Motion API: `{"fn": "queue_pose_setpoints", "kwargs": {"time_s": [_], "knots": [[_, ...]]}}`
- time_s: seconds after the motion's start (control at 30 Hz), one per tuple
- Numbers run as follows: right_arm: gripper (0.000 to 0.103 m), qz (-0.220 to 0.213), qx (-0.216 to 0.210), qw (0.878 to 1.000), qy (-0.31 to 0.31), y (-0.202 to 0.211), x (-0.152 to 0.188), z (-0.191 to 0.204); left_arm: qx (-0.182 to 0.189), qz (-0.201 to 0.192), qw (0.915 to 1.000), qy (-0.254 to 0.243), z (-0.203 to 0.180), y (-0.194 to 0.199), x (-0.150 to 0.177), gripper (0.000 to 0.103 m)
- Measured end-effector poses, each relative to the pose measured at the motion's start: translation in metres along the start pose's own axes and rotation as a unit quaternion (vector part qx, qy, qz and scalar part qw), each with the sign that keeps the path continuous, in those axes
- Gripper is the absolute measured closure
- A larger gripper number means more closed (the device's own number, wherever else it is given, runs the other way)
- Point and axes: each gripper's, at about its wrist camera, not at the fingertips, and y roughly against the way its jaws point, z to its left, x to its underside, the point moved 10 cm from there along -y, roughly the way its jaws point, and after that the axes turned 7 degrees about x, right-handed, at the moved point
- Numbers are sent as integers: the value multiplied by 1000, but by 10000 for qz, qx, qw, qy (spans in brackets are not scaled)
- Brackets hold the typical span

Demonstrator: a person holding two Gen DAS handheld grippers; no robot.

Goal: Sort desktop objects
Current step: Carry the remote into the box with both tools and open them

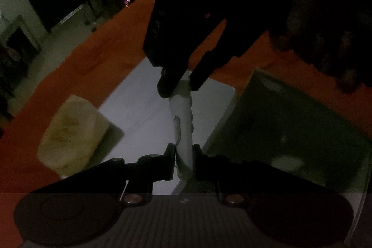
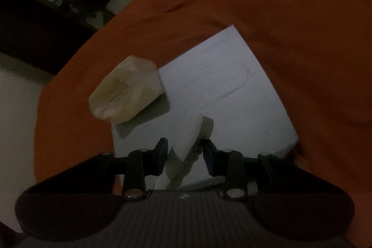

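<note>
while the light is poor, both views show one white tube-like object held at its two ends, lifted above a white sheet on the table, which is covered in orange cloth.

left claw: jaws drawn in tight, pads pressing either side of the near end of the tube. the tube runs away from the camera, tilted slightly, with a thin clip-like strip along its side.

right claw, seen from the left wrist as a dark shape coming in from above: its two fingertips straddle the far end of the tube and touch it. in the right wrist view the same claw stands part open with the tube's end between the pads; the tube sits skewed across the gap, and pad contact on the left side is hard to confirm from this angle. the grip reads as closed on the tube.

a pale yellow block, blurred, lies at the sheet's edge, partly over its corner, casting a shadow onto the paper. faint pencil lines show on the sheet in the right wrist view.

a dark green tray sits just beside the sheet's right edge in the left wrist view; contents unclear, a pale patch near its lower part.

room beyond the table is dark; furniture outlines only.
</note>
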Motion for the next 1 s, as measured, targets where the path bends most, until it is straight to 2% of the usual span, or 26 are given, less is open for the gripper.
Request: {"fn": "queue_pose_setpoints", "kwargs": {"time_s": [0.17, 0.33, 0.6, 0.7, 0.87, 1.0], "knots": [[67, -41, -117, 9998, 168, 30, 30, 9, 33, -61, 10000, 39, -24, 36, 14, 90], [66, 244, -269, 9991, 234, 40, 73, 2, 163, 103, 9998, 34, -56, 50, 41, 90], [65, 1104, 99, 9935, 250, -8, 150, -34, 657, 850, 9942, -70, -114, 1, 107, 90], [67, 1381, 168, 9900, 231, -29, 169, -45, 760, 1135, 9906, 119, -122, -20, 125, 91], [66, 1534, 202, 9876, 250, -46, 182, -52, 1023, 1245, 9847, 669, -116, -34, 134, 90], [65, 1560, 231, 9871, 284, -48, 180, -54, 825, 1125, 9888, 539, -112, -36, 134, 76]]}}
